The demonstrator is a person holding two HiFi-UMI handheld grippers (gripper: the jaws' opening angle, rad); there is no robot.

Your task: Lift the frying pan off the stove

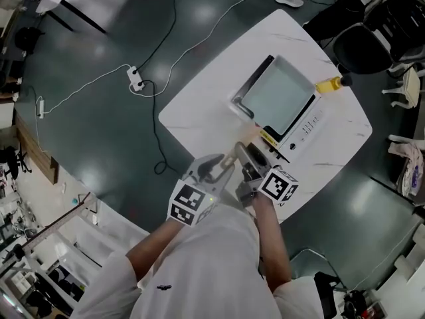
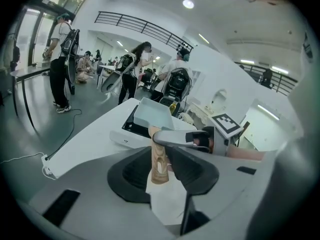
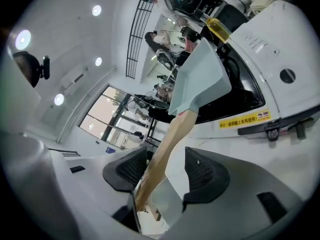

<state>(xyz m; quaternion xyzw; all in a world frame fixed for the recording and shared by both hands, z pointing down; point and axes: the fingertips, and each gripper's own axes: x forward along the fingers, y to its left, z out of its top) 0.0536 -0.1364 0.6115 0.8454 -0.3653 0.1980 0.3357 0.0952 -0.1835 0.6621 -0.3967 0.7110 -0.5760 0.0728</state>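
Note:
A square pale-green frying pan (image 1: 275,98) rests on the white stove (image 1: 302,128), with its wooden handle (image 1: 240,145) pointing toward me. My left gripper (image 1: 216,168) and right gripper (image 1: 251,161) sit side by side at the handle's near end. In the left gripper view the handle's tip (image 2: 159,164) stands between the open jaws of the left gripper (image 2: 160,171), with the pan (image 2: 152,113) beyond. In the right gripper view the handle (image 3: 165,154) runs close to the left pad of the right gripper (image 3: 167,171), with a clear gap on the right; its jaws are open.
The stove stands on a white table (image 1: 199,118) with a yellow bottle (image 1: 329,84) beside its far end. A power strip (image 1: 135,78) and cables lie on the dark floor. A black chair (image 1: 365,42) stands past the table. People stand in the background.

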